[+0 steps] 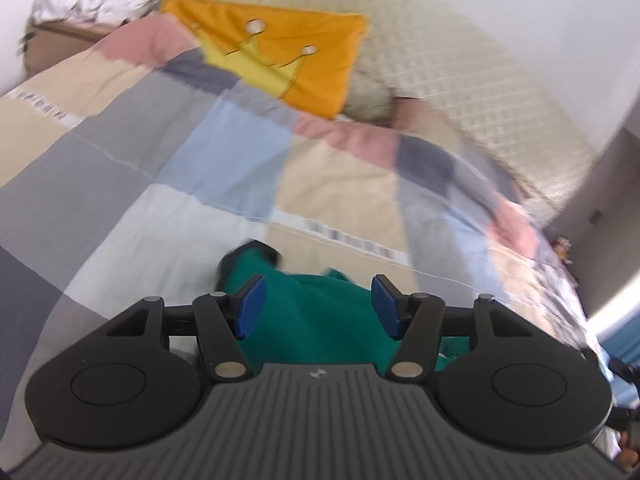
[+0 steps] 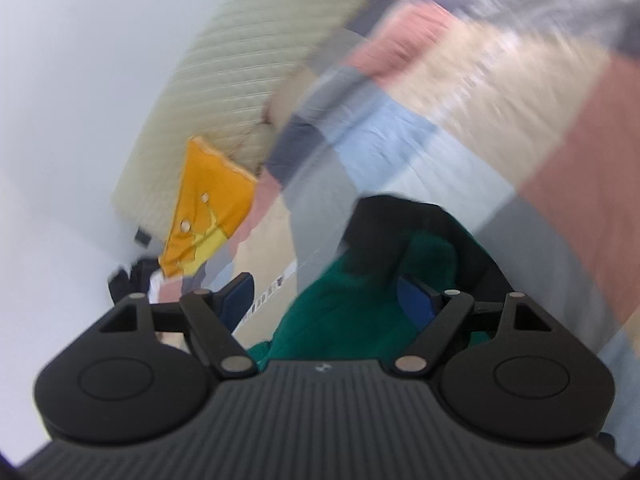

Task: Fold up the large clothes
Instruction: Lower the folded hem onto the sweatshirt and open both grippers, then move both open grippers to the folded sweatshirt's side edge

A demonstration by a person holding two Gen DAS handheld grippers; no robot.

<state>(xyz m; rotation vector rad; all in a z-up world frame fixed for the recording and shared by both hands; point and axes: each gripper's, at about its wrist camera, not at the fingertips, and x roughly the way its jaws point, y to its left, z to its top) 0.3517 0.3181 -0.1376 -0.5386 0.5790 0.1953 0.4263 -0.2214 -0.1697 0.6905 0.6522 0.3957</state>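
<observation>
**Both grippers spread wide over green garment on the bed**

Left gripper [image 1: 318,306] hangs with its blue pads [image 1: 251,306] parted, gripping nothing, the green garment [image 1: 316,320] lying just beneath on the patchwork quilt [image 1: 160,160]. Over to the right gripper [image 2: 326,300]: released too (picture's blurry), green cloth below, orange crown pillow [image 2: 204,208] beyond.

Both tools look alike: the left gripper [image 1: 319,307] and right gripper [image 2: 328,300] have black linkage arms with silver pivot pins, blue finger pads [image 1: 251,305] (rectangular), round black side discs and a ribbed grey housing.
</observation>
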